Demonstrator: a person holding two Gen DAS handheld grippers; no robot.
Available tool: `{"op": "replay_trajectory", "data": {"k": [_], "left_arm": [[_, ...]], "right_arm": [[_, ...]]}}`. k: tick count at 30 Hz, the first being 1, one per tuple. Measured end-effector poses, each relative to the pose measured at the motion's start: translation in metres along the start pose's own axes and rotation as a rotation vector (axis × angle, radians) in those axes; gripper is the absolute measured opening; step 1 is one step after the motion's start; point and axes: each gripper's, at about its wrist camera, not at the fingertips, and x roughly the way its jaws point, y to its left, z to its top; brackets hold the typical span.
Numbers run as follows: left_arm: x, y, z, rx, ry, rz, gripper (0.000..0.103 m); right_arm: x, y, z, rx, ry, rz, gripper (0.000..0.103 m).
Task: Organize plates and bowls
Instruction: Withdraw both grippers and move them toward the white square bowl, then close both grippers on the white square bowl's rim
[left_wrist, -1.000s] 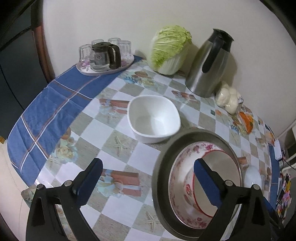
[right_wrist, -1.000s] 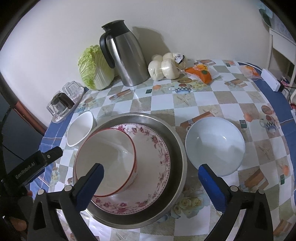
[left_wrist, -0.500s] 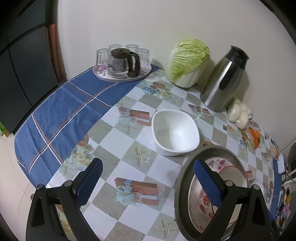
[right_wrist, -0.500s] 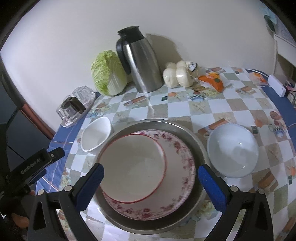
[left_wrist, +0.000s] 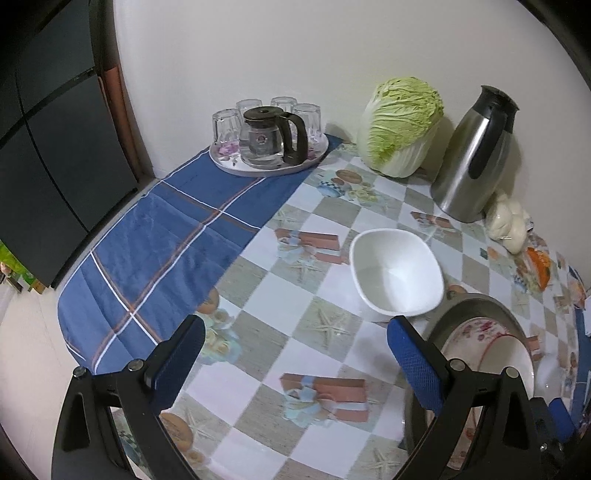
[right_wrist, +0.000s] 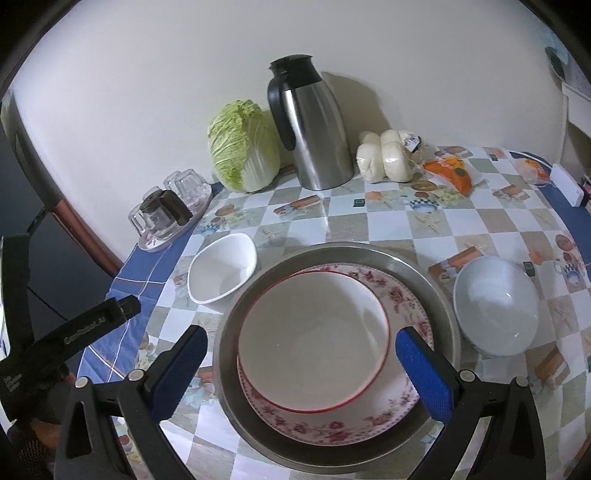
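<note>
A red-rimmed cream bowl (right_wrist: 314, 339) sits in a floral plate (right_wrist: 402, 302), which lies in a wide steel pan (right_wrist: 436, 291). A white square bowl (right_wrist: 221, 267) stands left of the pan and a round white bowl (right_wrist: 495, 306) to its right. My right gripper (right_wrist: 299, 362) is open and empty above the red-rimmed bowl. My left gripper (left_wrist: 295, 358) is open and empty above the tablecloth, near the square bowl (left_wrist: 397, 275) and left of the pan (left_wrist: 476, 306).
A steel thermos jug (right_wrist: 310, 125), a cabbage (right_wrist: 242, 146) and wrapped buns (right_wrist: 386, 157) stand along the wall. A tray with a glass teapot and cups (left_wrist: 269, 140) stands at the back left on a blue cloth (left_wrist: 155, 251). The table edge runs front left.
Both grippers have pulled back and up from the pan, and stayed open. The left one has also shifted left, so the pan now lies at its right edge. The dishes have not moved.
</note>
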Motion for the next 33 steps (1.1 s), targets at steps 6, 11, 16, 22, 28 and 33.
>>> {"op": "replay_trajectory", "data": {"k": [6, 11, 16, 22, 28, 33], "left_arm": [[0.007, 0.015, 0.01, -0.024, 0.0, 0.017, 0.099], [0.015, 0.03, 0.02, -0.068, -0.003, 0.001, 0.099], [0.026, 0.039, 0.025, -0.119, 0.008, -0.039, 0.099], [0.043, 0.042, 0.03, -0.177, 0.018, -0.106, 0.099], [0.064, 0.04, 0.029, -0.216, 0.042, -0.155, 0.099], [0.074, 0.042, 0.03, -0.282, 0.041, -0.221, 0.099]], "right_arm": [[0.006, 0.013, 0.001, -0.023, 0.001, -0.009, 0.103], [0.011, 0.021, 0.005, -0.043, -0.007, -0.03, 0.103], [0.015, 0.028, 0.011, -0.049, -0.014, -0.036, 0.103], [0.025, 0.037, 0.017, -0.065, 0.001, -0.035, 0.103], [0.039, 0.049, 0.039, -0.101, 0.029, -0.049, 0.103], [0.056, 0.056, 0.066, -0.095, 0.092, -0.034, 0.103]]}}
